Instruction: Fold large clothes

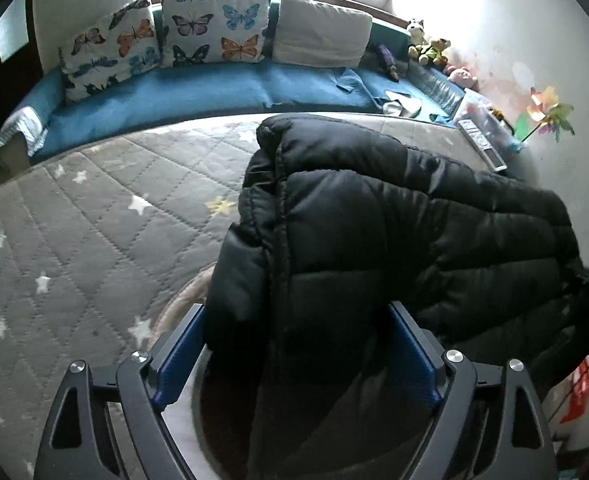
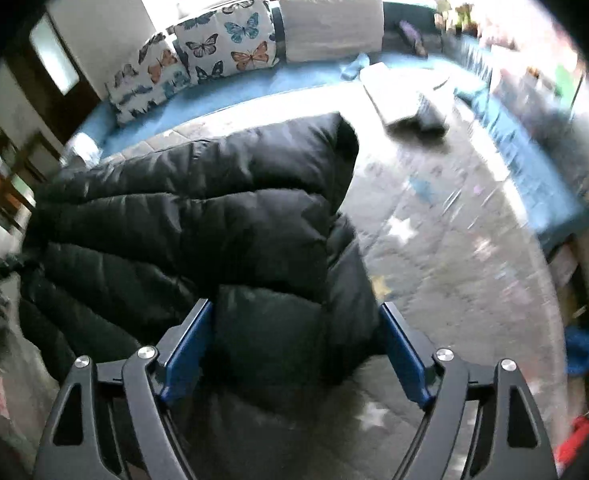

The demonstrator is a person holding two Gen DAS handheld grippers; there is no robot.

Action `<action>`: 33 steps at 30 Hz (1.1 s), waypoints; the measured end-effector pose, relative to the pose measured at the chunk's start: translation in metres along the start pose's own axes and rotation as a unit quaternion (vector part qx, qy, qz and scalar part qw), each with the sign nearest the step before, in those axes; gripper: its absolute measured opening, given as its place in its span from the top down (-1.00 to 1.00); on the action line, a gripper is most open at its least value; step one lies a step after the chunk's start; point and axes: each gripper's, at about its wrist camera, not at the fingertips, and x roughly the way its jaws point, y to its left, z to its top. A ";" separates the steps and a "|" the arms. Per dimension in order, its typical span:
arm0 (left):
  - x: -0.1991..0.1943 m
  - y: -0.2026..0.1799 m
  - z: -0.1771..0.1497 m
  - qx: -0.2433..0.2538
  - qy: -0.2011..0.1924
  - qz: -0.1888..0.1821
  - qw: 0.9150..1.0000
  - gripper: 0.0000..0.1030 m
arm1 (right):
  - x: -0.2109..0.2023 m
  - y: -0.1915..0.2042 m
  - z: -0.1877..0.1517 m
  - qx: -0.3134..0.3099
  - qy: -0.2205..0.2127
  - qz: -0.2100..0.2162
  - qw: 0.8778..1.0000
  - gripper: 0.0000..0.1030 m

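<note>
Landmark: the black puffer jacket (image 1: 394,232) lies on the grey star-quilted mat (image 1: 74,232); every place below is given relative to it.
Butterfly cushions (image 1: 214,24): beyond the jacket's far edge, on the blue bench (image 1: 198,88) under the window.
Left gripper (image 1: 298,344): my jaws are spread wide, one blue pad on each side of the jacket's near left part, where a sleeve or side panel lies folded over the body. I cannot tell whether the pads touch the fabric.
Jacket: bulky, quilted, its far corner standing up puffed, not flat.
Right gripper (image 2: 298,340): jaws spread wide too, straddling the jacket's near right corner (image 2: 294,320); this view is motion-blurred, so contact is unclear.
Step in hand, as I judge it: taking hold of both near corners for the next fold.
Doing it well: I should push each pair of pads deep enough to catch every layer, close both together, lift level and carry the near edge evenly towards the cushions.
Risk: slippery shell fabric; a shallow pinch would likely take only the top layer.
</note>
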 end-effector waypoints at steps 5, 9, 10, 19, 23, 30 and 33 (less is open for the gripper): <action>-0.020 -0.024 -0.012 0.051 -0.018 0.059 0.997 -0.82 | -0.023 0.031 -0.007 -0.061 -0.040 -0.095 0.993 -0.72; -0.024 -0.046 -0.026 0.078 -0.028 0.078 0.994 -0.82 | -0.022 0.059 -0.014 -0.102 -0.053 -0.093 0.989 -0.72; -0.023 -0.049 -0.030 0.081 -0.026 0.079 0.993 -0.82 | -0.019 0.065 -0.016 -0.106 -0.051 -0.086 0.989 -0.72; -0.022 -0.065 -0.051 0.084 -0.021 0.076 0.993 -0.82 | 0.019 0.094 -0.039 -0.154 -0.002 -0.107 0.982 -0.72; -0.027 -0.070 -0.060 0.089 -0.029 0.083 0.992 -0.82 | -0.008 0.100 -0.031 -0.128 -0.029 -0.083 0.988 -0.72; -0.036 -0.071 -0.067 0.089 -0.029 0.084 0.992 -0.82 | 0.009 0.127 -0.028 -0.120 -0.011 -0.037 0.992 -0.72; -0.040 -0.069 -0.070 0.088 -0.026 0.081 0.993 -0.82 | 0.046 0.131 -0.036 -0.119 0.032 -0.052 0.991 -0.73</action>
